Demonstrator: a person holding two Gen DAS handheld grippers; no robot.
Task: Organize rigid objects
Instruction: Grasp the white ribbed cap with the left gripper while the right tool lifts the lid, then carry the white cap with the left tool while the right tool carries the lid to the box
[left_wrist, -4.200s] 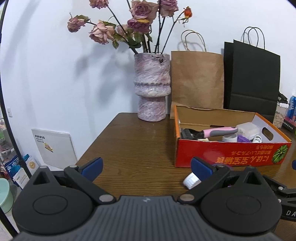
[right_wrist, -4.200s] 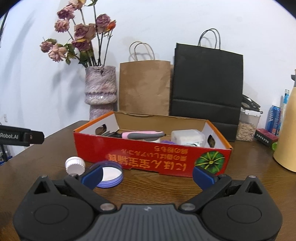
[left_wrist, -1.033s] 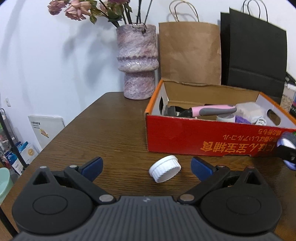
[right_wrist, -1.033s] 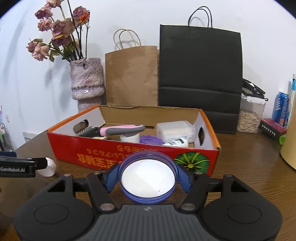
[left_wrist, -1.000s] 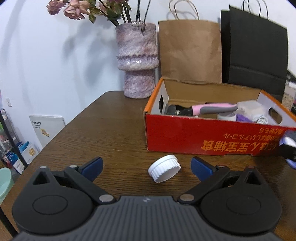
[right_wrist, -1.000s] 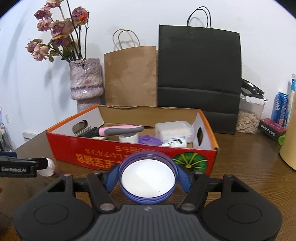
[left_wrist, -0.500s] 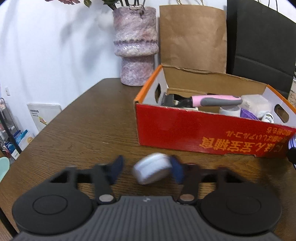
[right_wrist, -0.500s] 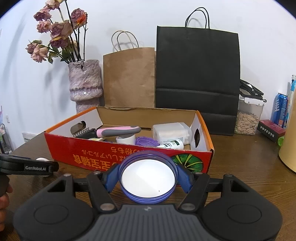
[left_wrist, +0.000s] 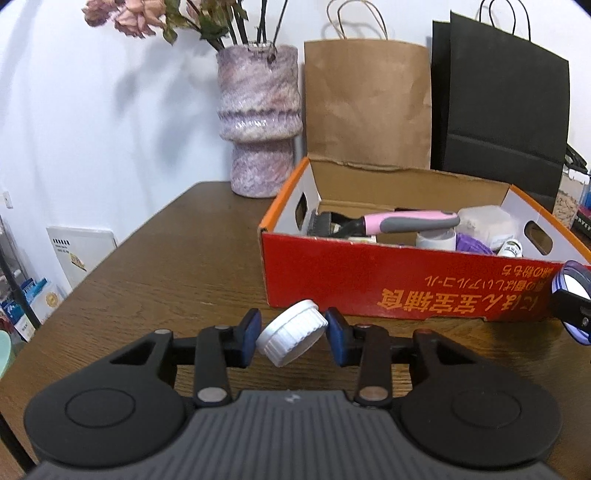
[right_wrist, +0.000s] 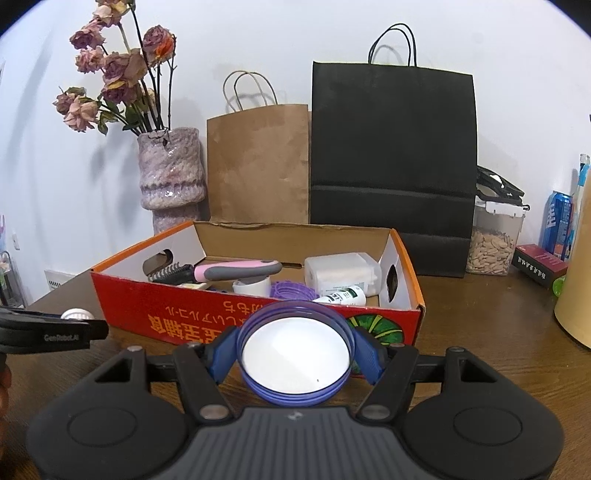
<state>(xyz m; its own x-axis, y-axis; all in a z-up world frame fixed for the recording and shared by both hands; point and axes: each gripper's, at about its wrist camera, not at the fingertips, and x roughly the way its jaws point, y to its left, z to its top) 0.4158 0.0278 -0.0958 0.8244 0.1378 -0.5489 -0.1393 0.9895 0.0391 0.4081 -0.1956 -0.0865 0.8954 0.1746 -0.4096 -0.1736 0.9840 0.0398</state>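
Note:
My left gripper (left_wrist: 293, 338) is shut on a white ribbed cap (left_wrist: 291, 338), tilted between its blue pads and lifted just above the wooden table (left_wrist: 177, 280). My right gripper (right_wrist: 295, 350) is shut on a round purple-rimmed lid (right_wrist: 294, 349) with a white centre. Both hang in front of the red cardboard box (left_wrist: 388, 284), also seen in the right wrist view (right_wrist: 207, 314). Inside the box lie a pink-handled brush (right_wrist: 236, 271), a clear plastic case (right_wrist: 341, 273), a purple ring and a small bottle. The purple lid (left_wrist: 572, 284) shows at the right edge of the left wrist view.
Behind the box stand a marbled vase (left_wrist: 258, 122) with dried roses, a brown paper bag (left_wrist: 367, 107) and a black paper bag (right_wrist: 391, 162). A seed container (right_wrist: 493, 240), a blue can and a small dark box sit at the back right. The table's left edge drops off.
My left gripper closed on the white cap, which lay on the table a second ago, and lifted it tilted. The right gripper kept its hold on the purple lid without moving.

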